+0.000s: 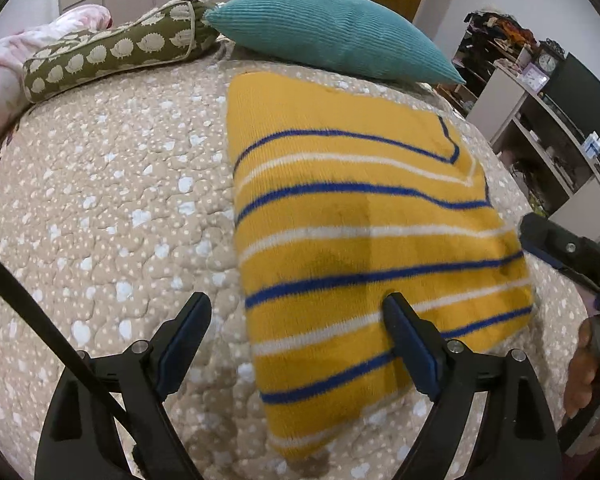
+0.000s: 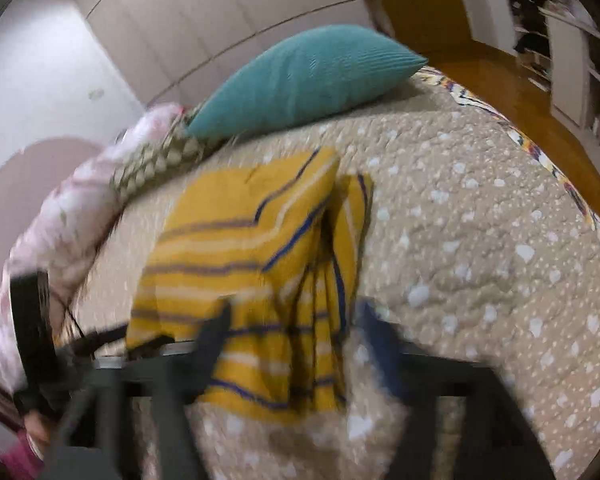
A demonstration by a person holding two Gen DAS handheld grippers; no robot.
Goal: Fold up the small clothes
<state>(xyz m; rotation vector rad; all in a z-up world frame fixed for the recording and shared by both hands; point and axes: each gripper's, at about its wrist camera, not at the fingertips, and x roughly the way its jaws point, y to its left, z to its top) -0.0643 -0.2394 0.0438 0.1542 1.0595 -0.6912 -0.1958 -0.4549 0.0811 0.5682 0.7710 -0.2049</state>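
Lying on the quilted bedspread (image 1: 112, 184), the yellow striped sweater (image 1: 360, 216) is seen from the left wrist camera already folded into a compact rectangle, with its far edge near the teal pillow (image 1: 332, 28) and a green patterned bolster (image 1: 112, 48) well off to one side. The left gripper (image 1: 296, 312) is held above the near edge with its jaws spread wide and nothing between them; one finger overlaps the knit in the picture, though contact cannot be confirmed. At the frame's edge part of the right gripper (image 1: 560, 248) is visible. From the right wrist camera, heavily blurred, the sweater (image 2: 252, 264) is shown with a side panel standing up in loose vertical folds, so the fold is judged unfinished there. The right gripper (image 2: 296, 316) is placed at that raised cloth, but whether it is clenched on it cannot be told. Flattening and a last fold are probably left.
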